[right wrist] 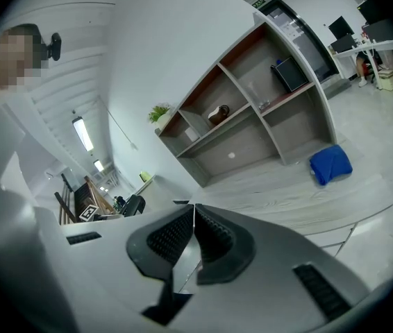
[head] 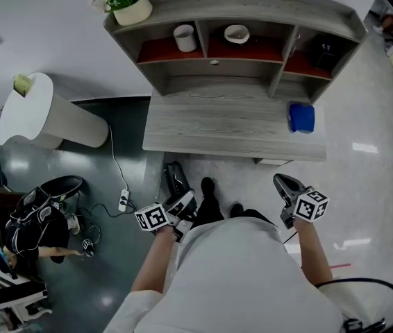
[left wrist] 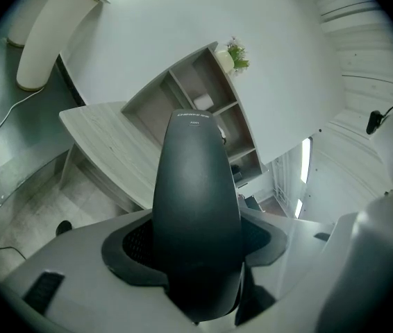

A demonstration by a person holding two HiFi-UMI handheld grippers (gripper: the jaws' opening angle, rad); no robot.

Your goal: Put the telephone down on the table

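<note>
A black telephone handset (left wrist: 196, 193) stands up between the jaws of my left gripper (left wrist: 196, 245), which is shut on its lower end. In the head view the left gripper (head: 177, 214) hangs below the table's front edge at the left, with the black handset (head: 176, 180) sticking out toward the grey wooden table (head: 217, 127). My right gripper (head: 288, 189) hangs off the table's front right, its jaws shut together with nothing between them (right wrist: 194, 217). Both grippers are clear of the tabletop.
A blue bundle (head: 301, 117) lies on the table's right side. The hutch behind holds a white cup (head: 185, 37), a bowl (head: 237, 33) and a dark box (head: 323, 50), with a flower pot (head: 130, 4) on top. A white cylinder (head: 44, 115) and a power strip (head: 123, 200) are at left.
</note>
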